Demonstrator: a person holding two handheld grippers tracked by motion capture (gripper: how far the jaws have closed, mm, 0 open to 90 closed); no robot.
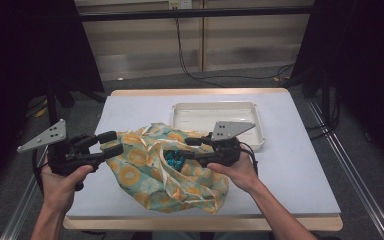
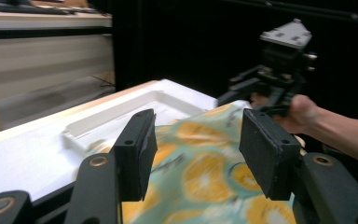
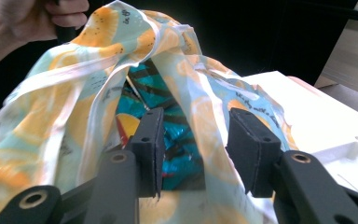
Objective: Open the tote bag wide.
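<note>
A cloth bag (image 1: 145,170) printed with orange slices lies crumpled at the middle of the table. Its mouth gapes toward the right, showing a teal packet (image 1: 174,159) inside. My left gripper (image 1: 111,143) is at the bag's left edge, jaws open with nothing between them; in the left gripper view (image 2: 196,149) the bag (image 2: 200,172) lies beyond the pads. My right gripper (image 1: 192,148) reaches into the bag's mouth from the right. In the right gripper view (image 3: 193,149) its jaws stand apart, a loose fold of the bag (image 3: 51,107) hangs between them unpinched, and the teal packet (image 3: 177,135) sits behind.
A white tray (image 1: 260,125) stands empty just behind the right gripper, also seen as the tray (image 2: 121,116) beyond the left jaw. The white table (image 1: 290,170) has bare surface at right and at back left. Dark curtains flank both sides.
</note>
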